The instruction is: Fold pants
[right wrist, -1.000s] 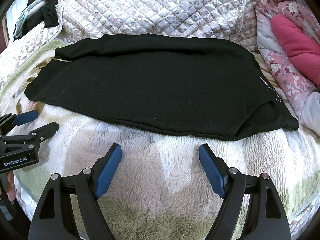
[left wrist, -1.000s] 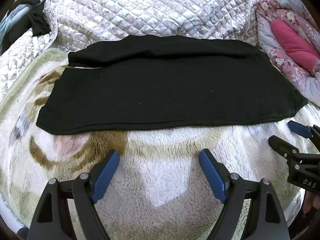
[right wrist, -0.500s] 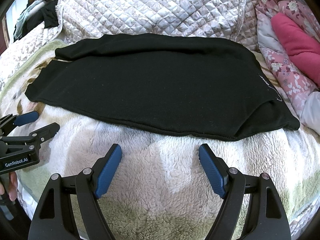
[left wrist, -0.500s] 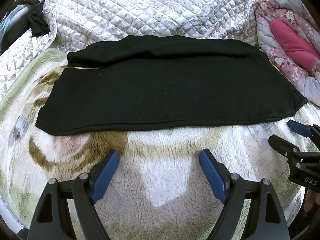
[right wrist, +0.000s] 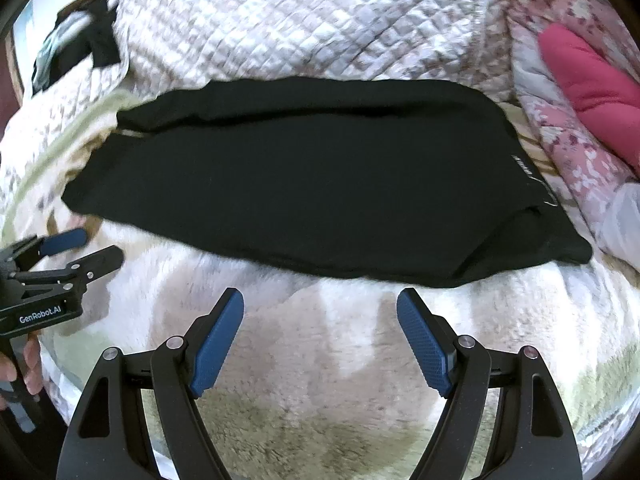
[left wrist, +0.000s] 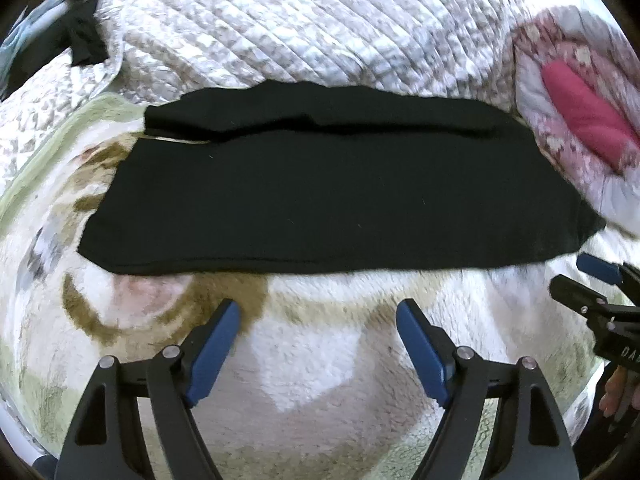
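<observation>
Nearest, the left tongs (left wrist: 318,320) and the right tongs (right wrist: 320,312) both stand wide and hold nothing, above the cream and brown fluffy fleece blanket (right wrist: 340,344) at the near edge of the bed. Just beyond lie the black knit pants (right wrist: 312,184), flat and already doubled leg upon leg, along the middle of the bed. For a good fold, I think each tongs should take one end of the near hem, pinch both layers together, then lift evenly so the cloth does not slide. Behind the pants rises a white quilted cover (left wrist: 304,24); at the far right corner lies a pink flowered quilt (right wrist: 576,92)
</observation>
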### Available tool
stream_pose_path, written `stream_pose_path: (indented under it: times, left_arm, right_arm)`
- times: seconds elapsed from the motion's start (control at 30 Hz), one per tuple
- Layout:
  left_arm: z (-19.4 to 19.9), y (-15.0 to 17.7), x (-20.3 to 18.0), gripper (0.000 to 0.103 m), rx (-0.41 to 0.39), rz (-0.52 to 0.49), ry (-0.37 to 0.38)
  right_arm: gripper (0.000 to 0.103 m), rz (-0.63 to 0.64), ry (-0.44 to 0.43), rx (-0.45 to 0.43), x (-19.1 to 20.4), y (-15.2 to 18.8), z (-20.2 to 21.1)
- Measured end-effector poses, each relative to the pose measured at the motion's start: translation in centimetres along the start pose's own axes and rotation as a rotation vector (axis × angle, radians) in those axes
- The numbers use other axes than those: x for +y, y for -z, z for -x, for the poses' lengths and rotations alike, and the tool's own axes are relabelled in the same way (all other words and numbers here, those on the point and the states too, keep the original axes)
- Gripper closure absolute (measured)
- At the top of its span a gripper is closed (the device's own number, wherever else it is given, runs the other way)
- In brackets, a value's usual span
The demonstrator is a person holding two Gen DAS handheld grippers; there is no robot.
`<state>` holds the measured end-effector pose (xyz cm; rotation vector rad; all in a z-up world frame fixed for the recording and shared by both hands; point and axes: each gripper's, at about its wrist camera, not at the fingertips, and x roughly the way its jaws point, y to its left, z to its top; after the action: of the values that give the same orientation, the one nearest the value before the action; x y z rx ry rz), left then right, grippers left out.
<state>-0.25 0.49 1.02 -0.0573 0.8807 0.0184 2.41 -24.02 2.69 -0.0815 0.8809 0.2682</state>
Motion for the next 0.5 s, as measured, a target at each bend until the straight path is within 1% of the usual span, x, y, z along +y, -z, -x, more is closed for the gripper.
stream_pose_path:
  times: [0.07, 0.13, 0.23, 0.33, 0.4, 0.5]
  left_arm:
    - [0.4, -0.2, 1.0, 0.022, -0.018, 0.028, 0.002]
    - [0.4, -0.5, 2.3, 0.022, -0.026, 0.071, 0.007]
    - [0.3, -0.5, 4.8, 0.024, -0.031, 0.156, 0.007]
    - [0.0, -0.3, 7.5, 0.024, -0.028, 0.251, 0.012]
    - [-0.3, -0.2, 9.4, 0.024, -0.024, 0.318, 0.024]
    - [-0.9, 0.0, 11.5, 0.026, -0.022, 0.409, 0.062]
  right_arm:
    - [0.024, -0.045, -0.01, -0.011, -1.2, -0.2, 0.5]
    - [0.024, -0.084, -0.001, -0.028, -2.4, -0.6, 0.9]
    - [0.024, -0.158, 0.009, -0.039, -4.5, -0.8, 1.2]
    - [0.024, -0.267, 0.001, -0.03, -7.2, -0.7, 1.0]
    - [0.024, -0.329, -0.036, -0.03, -8.6, -0.5, 0.8]
    - [0.024, -0.373, -0.064, -0.05, -9.3, -0.7, 0.7]
